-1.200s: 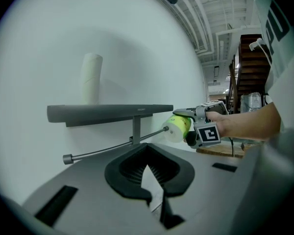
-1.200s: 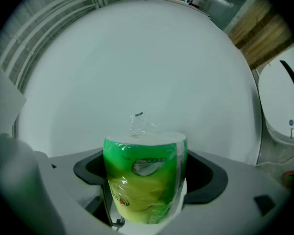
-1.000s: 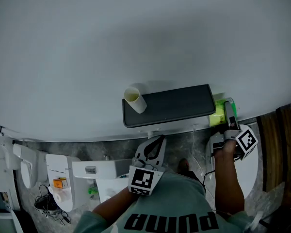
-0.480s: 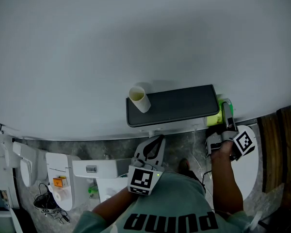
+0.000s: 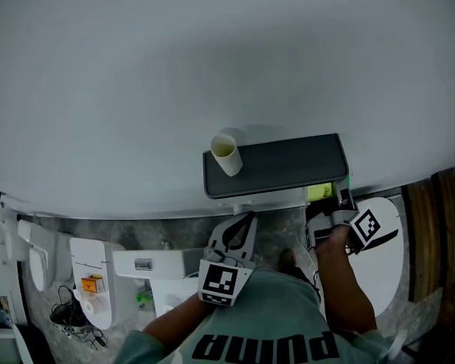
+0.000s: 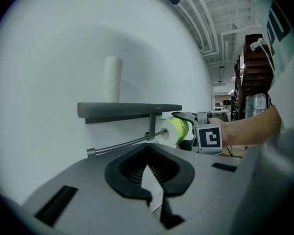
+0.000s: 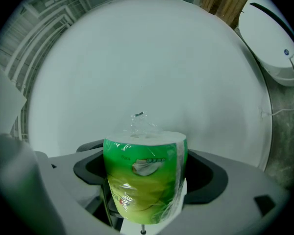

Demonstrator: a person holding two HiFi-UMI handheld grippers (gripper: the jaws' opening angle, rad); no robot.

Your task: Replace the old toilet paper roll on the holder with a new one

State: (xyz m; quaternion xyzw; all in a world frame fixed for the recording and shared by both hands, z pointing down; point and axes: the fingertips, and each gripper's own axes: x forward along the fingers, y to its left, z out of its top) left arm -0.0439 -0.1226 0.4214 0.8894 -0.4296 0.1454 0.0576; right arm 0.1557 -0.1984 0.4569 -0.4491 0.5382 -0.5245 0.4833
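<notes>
Right gripper (image 5: pixel 330 201): jaws clamped on the new roll (image 7: pixel 144 175), which is wrapped in green plastic
New roll: held under the right end of the holder's dark shelf (image 5: pixel 277 165), at the bracket end of the holder bar (image 6: pixel 120 145); whether the bar runs through it cannot be told
Old cardboard tube (image 5: pixel 226 154): standing upright on the shelf's left end, against the pale wall (image 5: pixel 212 59)
Left gripper (image 5: pixel 246 218): jaws pressed together on nothing, pointing at the shelf, clear of the bar

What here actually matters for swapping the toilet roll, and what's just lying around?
For the job: wrapped new roll, holder rod, holder shelf, empty cardboard tube.
Just lying about: toilet, tangled cables.
</notes>
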